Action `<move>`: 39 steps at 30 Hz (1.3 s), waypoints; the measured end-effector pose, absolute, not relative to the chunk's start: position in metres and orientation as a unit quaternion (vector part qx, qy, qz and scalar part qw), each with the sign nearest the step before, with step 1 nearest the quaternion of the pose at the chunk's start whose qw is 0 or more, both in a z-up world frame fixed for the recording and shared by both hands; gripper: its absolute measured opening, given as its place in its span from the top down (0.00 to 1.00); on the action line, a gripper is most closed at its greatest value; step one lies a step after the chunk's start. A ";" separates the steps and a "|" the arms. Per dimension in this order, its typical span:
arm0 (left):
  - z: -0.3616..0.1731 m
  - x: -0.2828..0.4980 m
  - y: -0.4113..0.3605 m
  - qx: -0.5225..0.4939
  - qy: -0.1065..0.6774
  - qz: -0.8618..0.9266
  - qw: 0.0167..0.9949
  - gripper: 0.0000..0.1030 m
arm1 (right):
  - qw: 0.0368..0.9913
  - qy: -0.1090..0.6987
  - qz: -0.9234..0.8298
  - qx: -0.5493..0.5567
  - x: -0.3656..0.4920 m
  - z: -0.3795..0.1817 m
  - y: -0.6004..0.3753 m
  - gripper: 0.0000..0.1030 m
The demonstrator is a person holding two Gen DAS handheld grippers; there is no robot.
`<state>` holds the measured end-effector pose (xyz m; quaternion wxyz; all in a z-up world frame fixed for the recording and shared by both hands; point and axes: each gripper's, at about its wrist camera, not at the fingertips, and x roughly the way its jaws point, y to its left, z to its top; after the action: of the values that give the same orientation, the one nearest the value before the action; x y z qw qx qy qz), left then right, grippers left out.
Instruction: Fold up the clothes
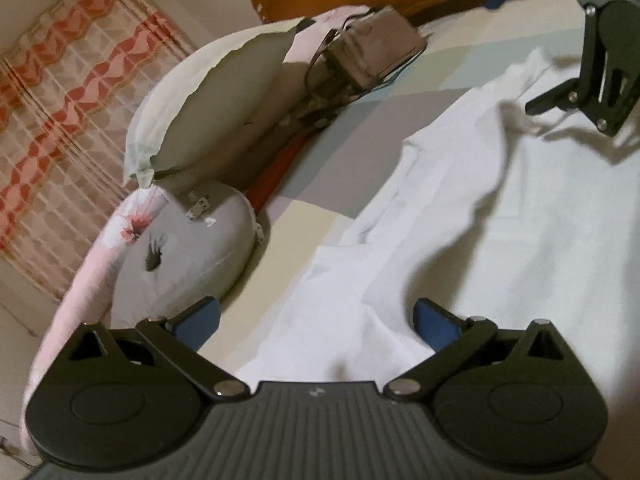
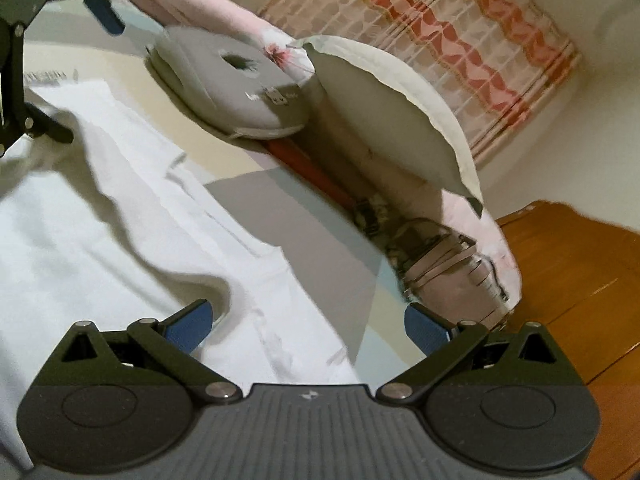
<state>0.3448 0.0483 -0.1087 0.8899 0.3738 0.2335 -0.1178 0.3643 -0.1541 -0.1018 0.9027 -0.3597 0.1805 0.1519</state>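
Note:
A white garment (image 1: 500,220) lies spread on the bed with soft wrinkles and a raised fold across its middle. My left gripper (image 1: 316,324) is open just above its near edge, and cloth shows between the two blue pads (image 1: 200,322). In the right wrist view the same garment (image 2: 80,220) fills the left side. My right gripper (image 2: 308,326) is open over the garment's edge, where cloth meets the pastel sheet (image 2: 280,208). Each gripper shows in the other's view, jaws wide apart over the cloth: the right gripper (image 1: 520,46) and the left gripper (image 2: 82,72).
Along the bed's far side lie a grey round cushion (image 1: 188,252) with a hole, a white pillow (image 1: 216,108), a pink floral blanket (image 2: 192,8) and a strapped bundle (image 1: 368,56). A wooden headboard (image 2: 580,280) and a red-patterned curtain (image 2: 460,28) stand beyond.

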 end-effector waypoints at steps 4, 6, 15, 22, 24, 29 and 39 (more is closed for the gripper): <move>-0.103 0.322 0.063 0.340 0.263 -0.142 0.892 0.01 | 0.906 0.208 0.173 -0.326 0.348 -0.096 -0.171 0.00; -0.108 0.318 0.069 0.337 0.279 -0.136 0.889 0.01 | 0.901 0.215 0.177 -0.331 0.344 -0.099 -0.175 0.00; -0.123 0.339 0.080 0.333 0.309 -0.105 0.885 0.01 | 0.878 0.241 0.191 -0.367 0.353 -0.120 -0.172 0.00; -0.107 0.376 0.094 0.309 0.291 -0.068 0.903 0.01 | 0.889 0.227 0.165 -0.361 0.390 -0.106 -0.183 0.00; -0.104 0.388 0.101 0.297 0.292 -0.060 0.907 0.01 | 0.894 0.227 0.155 -0.355 0.406 -0.103 -0.188 0.00; -0.098 0.426 0.122 0.260 0.311 -0.046 0.913 0.00 | 0.912 0.234 0.126 -0.314 0.449 -0.093 -0.202 0.00; -0.105 0.424 0.162 0.125 0.375 -0.061 0.916 0.01 | 0.916 0.241 0.219 -0.236 0.430 -0.068 -0.206 0.00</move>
<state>0.4242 0.1616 -0.1051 0.9164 0.1254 0.3753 -0.0606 0.4301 -0.2064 -0.0681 0.9156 -0.2359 0.2412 0.2188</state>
